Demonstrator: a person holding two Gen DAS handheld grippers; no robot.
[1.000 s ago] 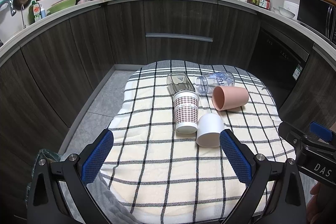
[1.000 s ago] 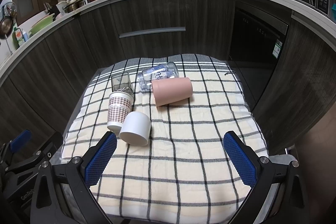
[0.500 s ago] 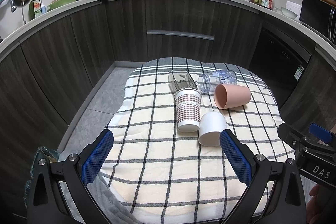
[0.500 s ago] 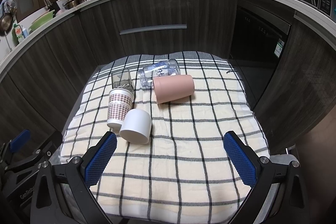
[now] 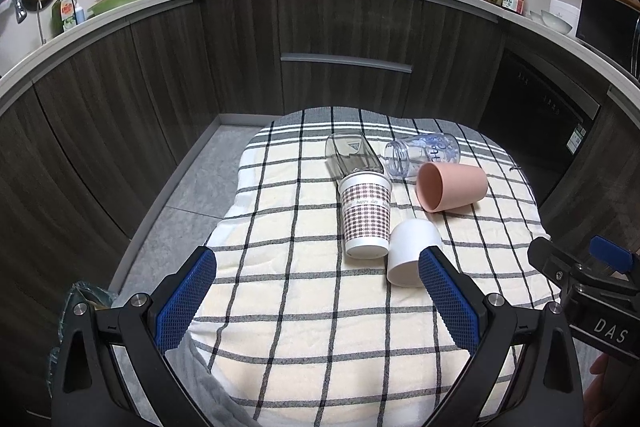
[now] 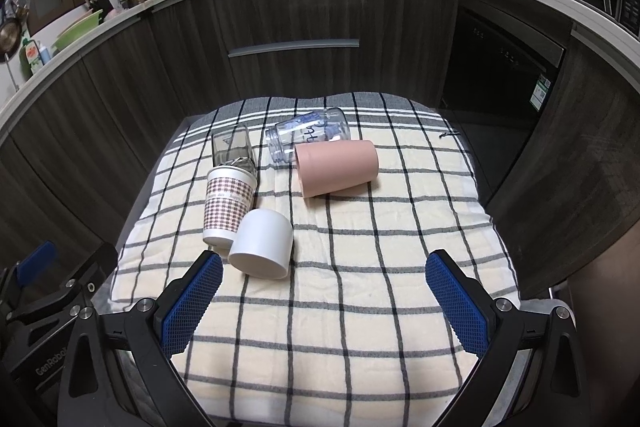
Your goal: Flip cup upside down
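5 cups lie on their sides on a checked cloth [image 6: 360, 307], none yet flipped. Just ahead of the empty, spread left gripper [image 5: 316, 295] lie a white plastic cup [image 5: 412, 251] and a houndstooth paper cup [image 5: 366, 217]; farther ahead lie a pink plastic cup [image 5: 454, 187], a smoky glass tumbler [image 5: 352, 155] and a clear printed plastic cup [image 5: 424, 155]. The right gripper [image 6: 324, 299], likewise spread and empty, hovers short of them. Which cup is targeted cannot be told; grasping and turning all remain.

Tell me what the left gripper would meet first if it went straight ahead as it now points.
Probably the checked paper cup lying near the middle of its view; the white cup beside it sits closer to the right finger's line. The open left gripper hovers short of both, though fisheye depth is uncertain.
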